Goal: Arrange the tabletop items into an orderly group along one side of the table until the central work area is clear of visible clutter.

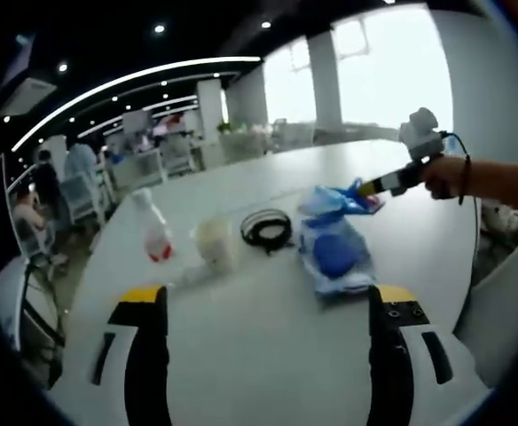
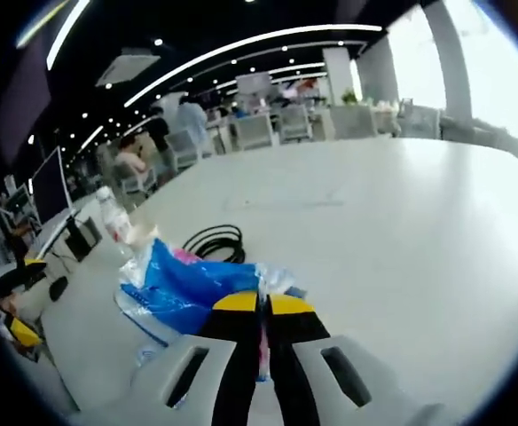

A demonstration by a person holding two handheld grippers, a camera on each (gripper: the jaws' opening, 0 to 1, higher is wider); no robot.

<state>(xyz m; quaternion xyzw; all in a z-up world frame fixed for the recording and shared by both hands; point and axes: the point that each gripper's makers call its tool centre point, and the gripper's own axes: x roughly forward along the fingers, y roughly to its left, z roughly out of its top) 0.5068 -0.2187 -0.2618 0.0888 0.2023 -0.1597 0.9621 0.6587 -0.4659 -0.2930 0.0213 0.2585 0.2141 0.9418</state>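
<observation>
Left gripper view: table (image 1: 268,355) has bag (image 1: 334,253) right of cable (image 1: 266,229), cup (image 1: 215,244), bottle (image 1: 154,232); right gripper (image 2: 261,306) pinches bag edge, left gripper (image 1: 268,306) wide, idle—drag bag low toward the row, keep pinch firm.

My gripper (image 2: 262,306) sits at the bottom centre, jaws pinched together on the edge of the blue plastic bag (image 2: 184,288). A coiled black cable (image 2: 215,241) lies just above the bag, and a clear bottle (image 2: 113,217) stands at left on the white table (image 2: 374,231).
</observation>
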